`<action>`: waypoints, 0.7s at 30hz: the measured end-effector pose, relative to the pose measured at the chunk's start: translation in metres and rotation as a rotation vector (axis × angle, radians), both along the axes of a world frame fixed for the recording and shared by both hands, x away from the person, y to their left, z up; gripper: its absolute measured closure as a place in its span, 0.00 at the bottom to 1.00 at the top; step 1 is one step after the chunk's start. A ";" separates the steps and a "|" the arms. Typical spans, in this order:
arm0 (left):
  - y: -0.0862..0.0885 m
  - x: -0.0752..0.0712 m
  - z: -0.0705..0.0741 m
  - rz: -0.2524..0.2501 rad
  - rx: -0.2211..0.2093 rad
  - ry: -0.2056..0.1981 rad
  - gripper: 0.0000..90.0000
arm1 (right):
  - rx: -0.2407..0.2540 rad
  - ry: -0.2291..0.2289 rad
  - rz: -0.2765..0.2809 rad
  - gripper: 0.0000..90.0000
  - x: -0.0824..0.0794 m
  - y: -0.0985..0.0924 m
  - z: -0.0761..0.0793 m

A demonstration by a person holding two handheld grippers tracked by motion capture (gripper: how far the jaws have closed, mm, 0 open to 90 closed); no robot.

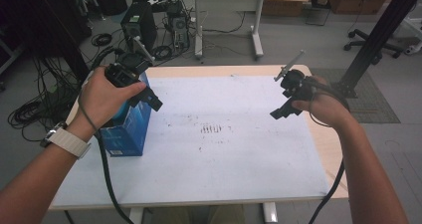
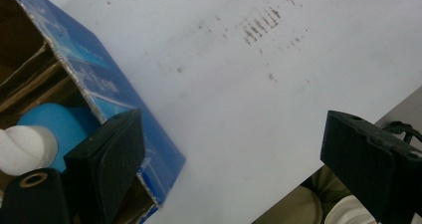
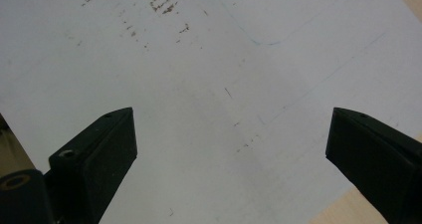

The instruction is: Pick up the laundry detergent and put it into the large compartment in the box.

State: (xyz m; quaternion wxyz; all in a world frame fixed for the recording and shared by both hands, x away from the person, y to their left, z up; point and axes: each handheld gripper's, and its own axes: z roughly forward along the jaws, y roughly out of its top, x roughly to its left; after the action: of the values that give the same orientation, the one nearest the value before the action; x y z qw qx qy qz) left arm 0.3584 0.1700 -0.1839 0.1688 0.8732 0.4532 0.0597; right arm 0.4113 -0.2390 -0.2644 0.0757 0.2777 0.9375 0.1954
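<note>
I've got my left claw (image 1: pixel 149 98) hovering just over the open top of the blue cardboard box (image 1: pixel 130 129), which stands at the left side of the table (image 1: pixel 239 179), near its left edge. In the left gripper view the jaws stand spread wide with nothing between them, one jaw right over the box's near wall. Inside the box I can make out a blue bottle with a white cap (image 2: pixel 37 137) tucked down among the brown flaps.

My right claw (image 1: pixel 281 110) hangs over the right half of the table, jaws spread just as wide, bare white mat beneath them, nothing held.

My read: this is the unpacking step, at the reach-in. The next move calls for tipping the left claw down into the opening and lining the jaws up either side of that cap or the bottle's neck before closing. The right claw may need to come across and steady the box, since it looks light enough to lift with the bottle.

Count: one box, one bottle that I can see inside, two claws, one table.
</note>
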 end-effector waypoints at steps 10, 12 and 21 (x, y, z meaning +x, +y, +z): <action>-0.008 -0.003 -0.005 -0.076 -0.007 0.007 0.12 | -0.001 0.003 -0.001 0.07 0.000 0.001 0.000; -0.009 -0.004 -0.005 -0.087 -0.017 0.007 0.12 | 0.003 0.003 -0.001 0.07 0.000 0.001 0.000; -0.017 -0.008 -0.006 -0.117 -0.026 0.004 0.12 | -0.002 0.005 0.000 0.07 0.003 0.002 -0.001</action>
State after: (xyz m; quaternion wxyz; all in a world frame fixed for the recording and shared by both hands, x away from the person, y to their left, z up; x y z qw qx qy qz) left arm 0.3501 0.1530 -0.1900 0.1824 0.8962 0.4023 0.0421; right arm 0.4138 -0.2371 -0.2654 0.0738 0.2783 0.9378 0.1940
